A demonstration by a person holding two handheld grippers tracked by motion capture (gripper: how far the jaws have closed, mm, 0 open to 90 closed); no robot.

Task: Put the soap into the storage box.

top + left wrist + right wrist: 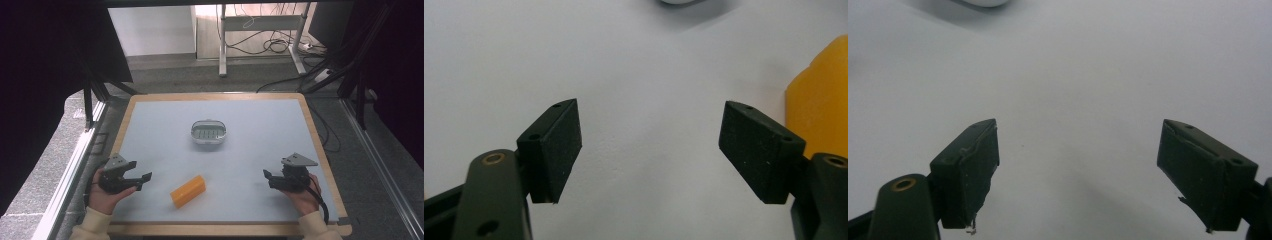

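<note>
Pale grey matting covers a wood-edged bench (129, 120) at frame centre, with grey carpet, a desk frame and loose cables across the top and dark curtains at both sides. An orange block (188, 191) lies at lower centre, a small oval dish (208, 132) above it near the middle. The left tool (141, 179), lower left, has its jaws spread and empty, just beside the block. The right tool (266, 175), lower right, is also spread and empty.
</note>
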